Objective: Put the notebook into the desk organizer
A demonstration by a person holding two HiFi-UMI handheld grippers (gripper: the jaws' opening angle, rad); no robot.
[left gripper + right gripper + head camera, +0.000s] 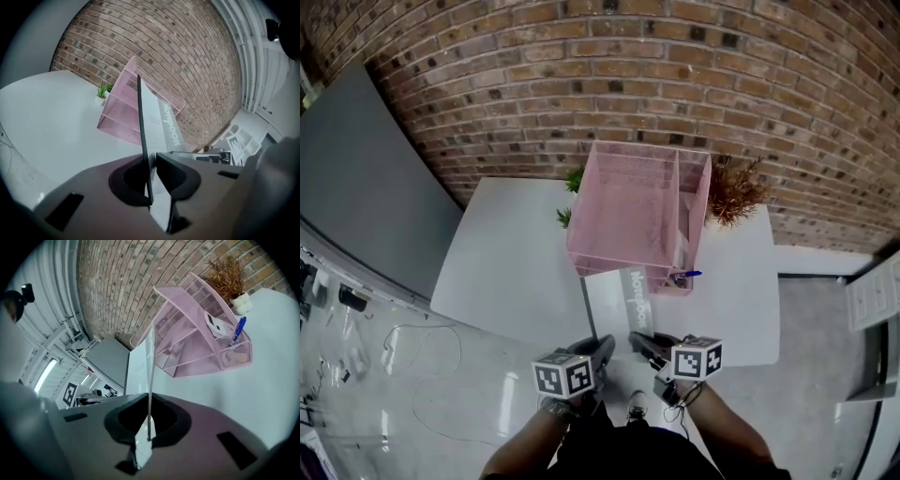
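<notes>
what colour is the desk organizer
The desk organizer is pink wire mesh; the head view shows it best.

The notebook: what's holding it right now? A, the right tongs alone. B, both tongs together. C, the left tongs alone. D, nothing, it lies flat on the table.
B: the left tongs and the right tongs are each shut on an edge of the notebook, as each gripper view shows.

Organizer's (236, 355) white item (212, 324), perhaps a calculator
</notes>
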